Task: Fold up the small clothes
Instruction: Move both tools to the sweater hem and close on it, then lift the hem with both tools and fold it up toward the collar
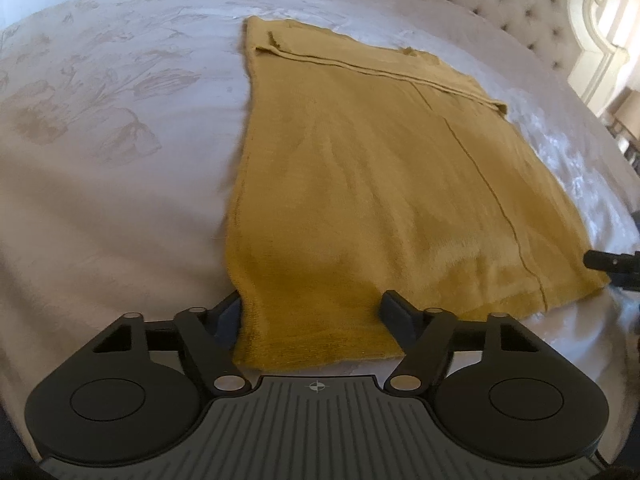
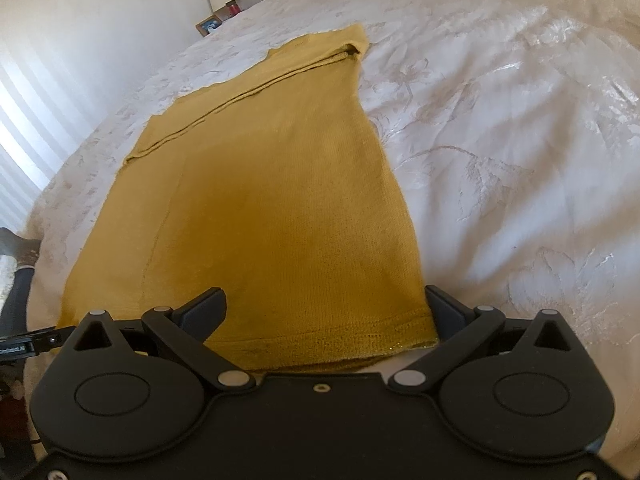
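Right now I have both tools at the near hem of the mustard-yellow knitted garment [image 1: 360, 168], which lies flat on the pale floral bedspread [image 1: 100, 120] and stretches away ahead of me, its far end already folded over in a narrow band. My left gripper [image 1: 310, 314] straddles the garment's left hem corner: the jaws stand apart, cloth between them, and neither pad seems to press yet. My right gripper [image 2: 326, 312] sits the same way over the right hem corner, jaws wide, the stitched hem lying between them. I judge this as the grasp step before a lengthwise fold. Next I need both sets of jaws to shut on the 2 corners, catching every layer, then lift evenly and carry the hem forward toward the far band, keeping the edge taut so it lands square.
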